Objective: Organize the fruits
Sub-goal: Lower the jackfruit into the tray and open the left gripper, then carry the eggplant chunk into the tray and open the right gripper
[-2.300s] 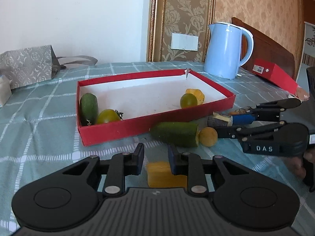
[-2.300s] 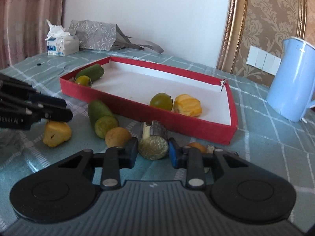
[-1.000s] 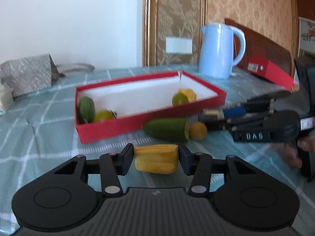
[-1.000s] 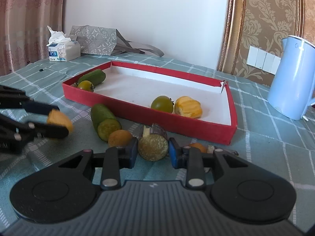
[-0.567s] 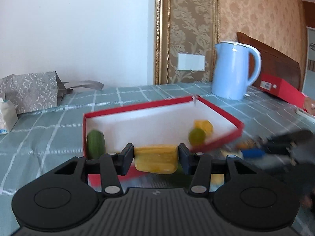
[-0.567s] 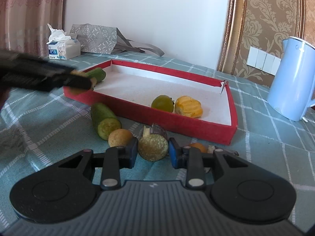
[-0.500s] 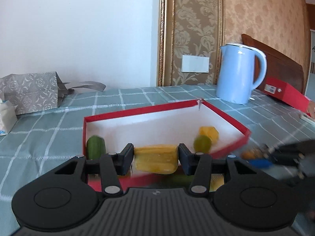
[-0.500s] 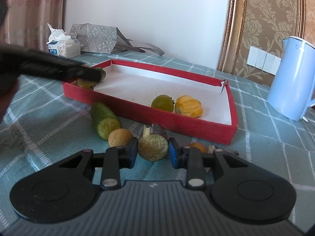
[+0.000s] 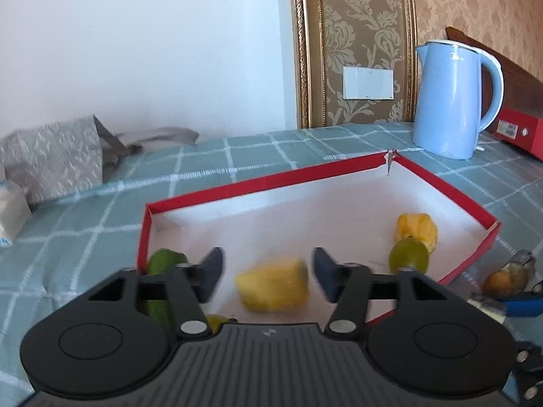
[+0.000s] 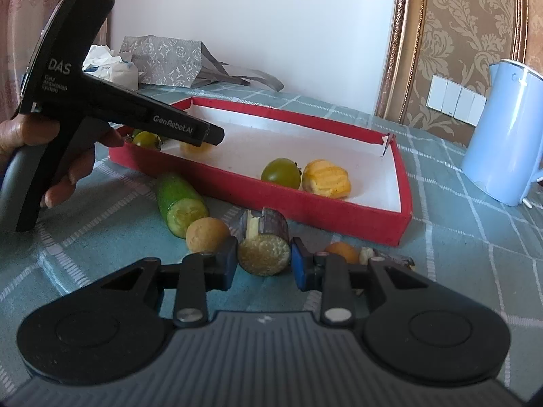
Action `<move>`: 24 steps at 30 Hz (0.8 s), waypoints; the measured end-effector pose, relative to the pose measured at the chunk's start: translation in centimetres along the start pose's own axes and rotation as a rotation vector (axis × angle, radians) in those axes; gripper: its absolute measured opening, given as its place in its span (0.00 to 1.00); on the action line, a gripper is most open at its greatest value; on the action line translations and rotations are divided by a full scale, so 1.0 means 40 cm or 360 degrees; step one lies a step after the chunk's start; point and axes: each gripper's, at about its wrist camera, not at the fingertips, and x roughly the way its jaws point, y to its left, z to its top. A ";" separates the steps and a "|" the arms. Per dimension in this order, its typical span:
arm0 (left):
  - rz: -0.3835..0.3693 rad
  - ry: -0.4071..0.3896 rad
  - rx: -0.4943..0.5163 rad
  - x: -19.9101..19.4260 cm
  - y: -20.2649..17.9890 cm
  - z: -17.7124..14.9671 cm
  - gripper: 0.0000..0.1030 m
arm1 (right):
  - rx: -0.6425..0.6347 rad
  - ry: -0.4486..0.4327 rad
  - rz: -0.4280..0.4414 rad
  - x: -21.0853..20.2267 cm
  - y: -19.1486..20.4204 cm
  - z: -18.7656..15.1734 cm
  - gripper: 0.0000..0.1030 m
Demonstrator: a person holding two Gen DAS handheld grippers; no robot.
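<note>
My left gripper (image 9: 268, 273) is open over the near left part of the red box (image 9: 258, 183). A yellow fruit piece (image 9: 273, 286) sits blurred between its spread fingers, touching neither. The box also holds a green cucumber (image 9: 161, 261), a green tomato (image 9: 409, 257) and a yellow fruit (image 9: 417, 229). My right gripper (image 10: 263, 261) is low on the table in front of the box (image 10: 305, 200), shut on a dark cut fruit piece (image 10: 264, 242). Beside it lie a cut cucumber (image 10: 180, 201), a round tan fruit (image 10: 207, 235) and a small orange fruit (image 10: 342, 251).
A light blue kettle (image 9: 454, 101) stands behind the box on the right, with a red case (image 9: 519, 132) further right. A grey gift bag (image 9: 51, 156) and a tissue pack (image 10: 112, 64) lie at the back left. The tablecloth is green check.
My left gripper lifted the yellow piece off the table, carried it over the box and has now opened, letting it go. My right gripper has stayed shut on the dark piece.
</note>
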 end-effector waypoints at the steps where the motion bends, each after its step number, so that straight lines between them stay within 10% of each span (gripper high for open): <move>1: 0.0023 -0.0026 0.0016 -0.006 -0.002 -0.002 0.75 | -0.0001 0.0001 -0.0001 0.000 0.001 0.000 0.30; 14: 0.0177 -0.0387 -0.0065 -0.246 0.040 -0.086 0.93 | -0.0006 0.0003 -0.0004 0.002 0.002 0.000 0.30; 24: -0.0019 -0.0171 -0.0182 -0.257 0.057 -0.137 0.94 | -0.0011 -0.0089 -0.0064 -0.023 0.005 -0.003 0.30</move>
